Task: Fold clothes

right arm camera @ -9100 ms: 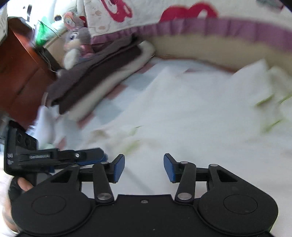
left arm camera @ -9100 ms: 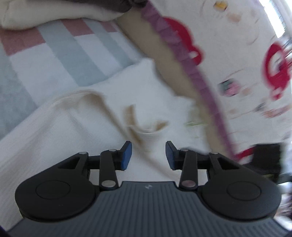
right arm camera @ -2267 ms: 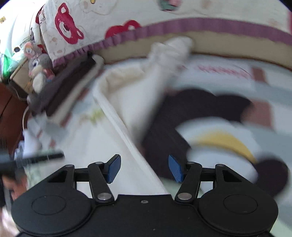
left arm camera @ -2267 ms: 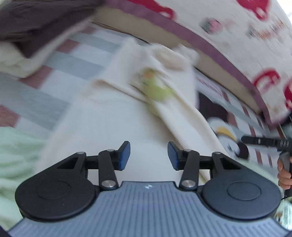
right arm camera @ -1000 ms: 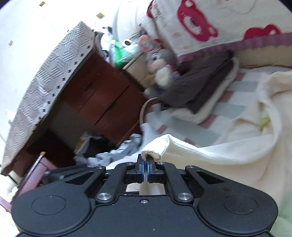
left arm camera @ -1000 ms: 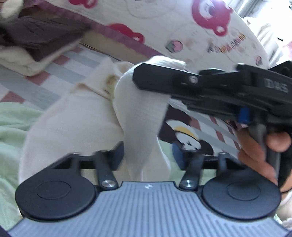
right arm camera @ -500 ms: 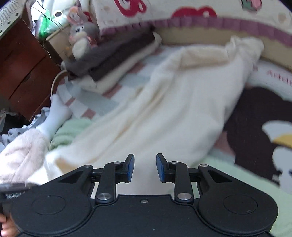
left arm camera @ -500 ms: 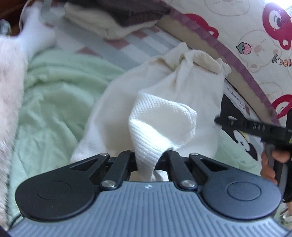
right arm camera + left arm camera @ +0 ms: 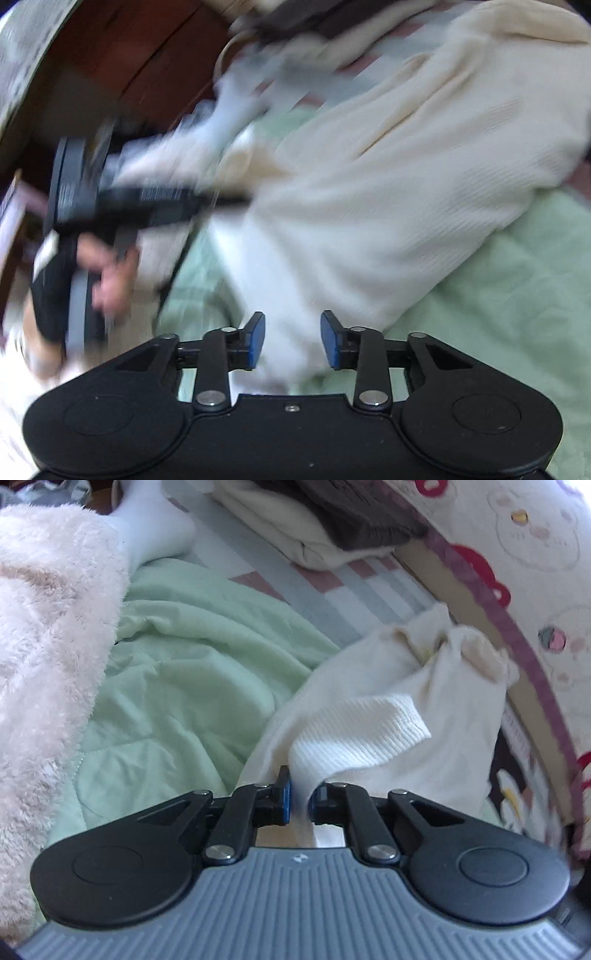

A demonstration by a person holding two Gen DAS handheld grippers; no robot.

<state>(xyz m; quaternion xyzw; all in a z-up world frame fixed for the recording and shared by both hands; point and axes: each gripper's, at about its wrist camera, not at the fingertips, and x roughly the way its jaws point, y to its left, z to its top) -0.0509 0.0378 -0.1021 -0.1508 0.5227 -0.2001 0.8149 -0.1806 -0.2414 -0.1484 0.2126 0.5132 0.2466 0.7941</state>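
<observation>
My left tool (image 9: 300,805) pinches a ribbed fold of the cream garment (image 9: 388,716), so I keep hold of that edge while the rest drapes over the green blanket (image 9: 177,686) on the bed. My right tool (image 9: 291,341) has just been opening; its blue pads stand spread with cream cloth lying between them, not pressed. I judge the right side is let go so the fold can settle flat.
</observation>
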